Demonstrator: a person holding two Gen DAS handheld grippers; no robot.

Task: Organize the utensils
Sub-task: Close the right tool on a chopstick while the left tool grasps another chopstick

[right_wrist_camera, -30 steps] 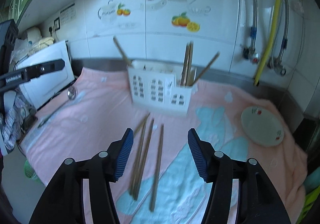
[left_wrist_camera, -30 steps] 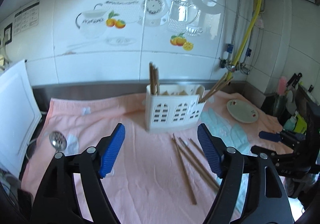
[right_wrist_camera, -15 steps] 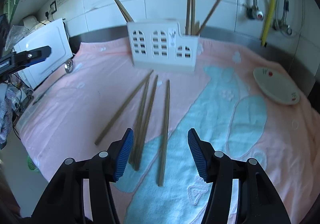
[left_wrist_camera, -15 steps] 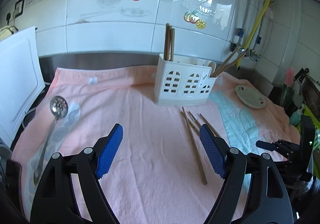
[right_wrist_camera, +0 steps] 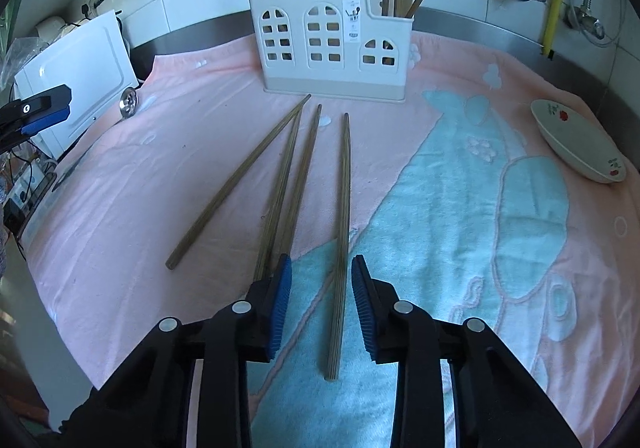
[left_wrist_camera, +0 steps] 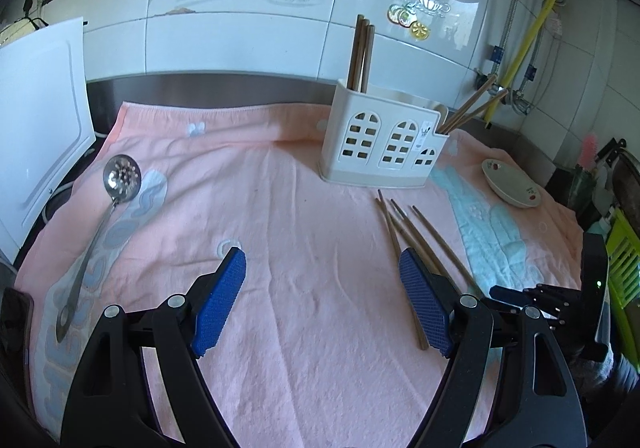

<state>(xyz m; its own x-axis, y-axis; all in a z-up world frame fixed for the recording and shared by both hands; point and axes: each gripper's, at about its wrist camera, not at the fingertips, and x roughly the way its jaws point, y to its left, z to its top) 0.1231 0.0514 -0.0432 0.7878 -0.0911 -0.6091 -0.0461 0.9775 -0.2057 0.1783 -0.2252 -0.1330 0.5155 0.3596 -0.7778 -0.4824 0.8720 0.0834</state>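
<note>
Now the right claw (right_wrist_camera: pixel 322 302) sits open around one chopstick (right_wrist_camera: pixel 342 216) low in the middle, so next it should squeeze, lift, and drop it in the holder (right_wrist_camera: pixel 332 44) up top.

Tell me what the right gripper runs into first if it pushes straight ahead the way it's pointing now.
Probably the lone chopstick: it already lies between the open fingers of the right gripper, running forward along its line. Beyond that, the white utensil holder stands roughly ahead on the pink towel; depth is hard to judge.
</note>
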